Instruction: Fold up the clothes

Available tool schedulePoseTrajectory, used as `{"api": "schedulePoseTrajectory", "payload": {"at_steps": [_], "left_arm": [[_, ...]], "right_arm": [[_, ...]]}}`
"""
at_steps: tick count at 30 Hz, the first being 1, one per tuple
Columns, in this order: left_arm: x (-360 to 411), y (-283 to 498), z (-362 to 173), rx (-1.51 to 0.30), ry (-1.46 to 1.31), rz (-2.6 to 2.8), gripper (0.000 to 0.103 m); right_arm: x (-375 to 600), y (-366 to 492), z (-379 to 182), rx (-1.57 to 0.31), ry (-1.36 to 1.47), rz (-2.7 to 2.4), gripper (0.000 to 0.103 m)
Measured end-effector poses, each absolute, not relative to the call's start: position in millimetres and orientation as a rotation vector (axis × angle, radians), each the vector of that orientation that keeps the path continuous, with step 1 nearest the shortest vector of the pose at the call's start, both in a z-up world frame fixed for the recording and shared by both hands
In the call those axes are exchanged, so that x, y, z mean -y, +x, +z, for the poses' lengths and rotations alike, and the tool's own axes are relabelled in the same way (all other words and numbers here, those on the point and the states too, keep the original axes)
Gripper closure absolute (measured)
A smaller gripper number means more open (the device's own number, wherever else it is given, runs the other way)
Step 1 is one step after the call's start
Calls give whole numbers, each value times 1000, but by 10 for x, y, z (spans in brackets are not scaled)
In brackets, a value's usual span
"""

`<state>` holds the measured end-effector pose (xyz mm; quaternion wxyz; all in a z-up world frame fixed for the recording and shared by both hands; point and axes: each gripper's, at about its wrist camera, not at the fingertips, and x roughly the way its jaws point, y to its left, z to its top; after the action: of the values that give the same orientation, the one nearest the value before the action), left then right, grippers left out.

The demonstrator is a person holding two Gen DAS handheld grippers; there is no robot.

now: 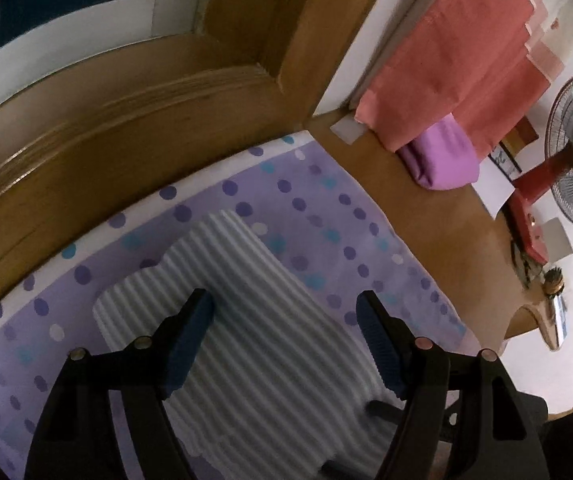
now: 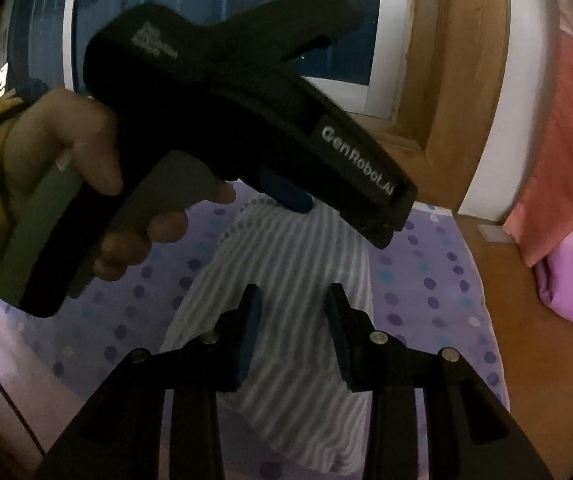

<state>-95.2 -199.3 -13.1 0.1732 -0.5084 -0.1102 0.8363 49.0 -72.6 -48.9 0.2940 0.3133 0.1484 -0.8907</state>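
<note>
So the striped garment [image 1: 246,320] is lying flat on the polka-dot bedsheet [image 1: 326,208], roughly in the middle, with sheet showing all round its upper and right edges. Left claw [image 1: 284,344] hangs over it with jaws wide apart, nothing pinched. Right claw [image 2: 292,332] is over the same cloth, jaws parted narrower, also empty. The wooden bed frame [image 1: 86,152] hems in the far edge; a pink pillow [image 1: 442,156] sits off to the right, well apart.
</note>
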Motion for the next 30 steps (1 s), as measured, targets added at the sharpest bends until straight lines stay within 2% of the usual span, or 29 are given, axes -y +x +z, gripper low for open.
{"api": "schedulePoseTrajectory", "payload": {"at_steps": [6,12,18,20,25,30], "left_arm": [[2092,-1021,-153,373,-1429,2325,28],[2333,-855,51,428,-1366,2356,28],[2860,-554,50,507,-1358,2371,28],[2995,-542,-70,571,-1380,2344,28],[3095,-636,-320,704,-1369,2253,28],[3051,-787,-465,725,-1362,2193,28]], "right_arm": [[698,523,-494,-400,851,-2366,69],[607,589,-432,-335,900,-2375,69],[380,765,-244,-157,971,-2430,46],[290,794,-221,-25,1036,-2406,32],[240,838,-354,257,1253,-2283,31],[373,980,-424,293,1347,-2282,31]]}}
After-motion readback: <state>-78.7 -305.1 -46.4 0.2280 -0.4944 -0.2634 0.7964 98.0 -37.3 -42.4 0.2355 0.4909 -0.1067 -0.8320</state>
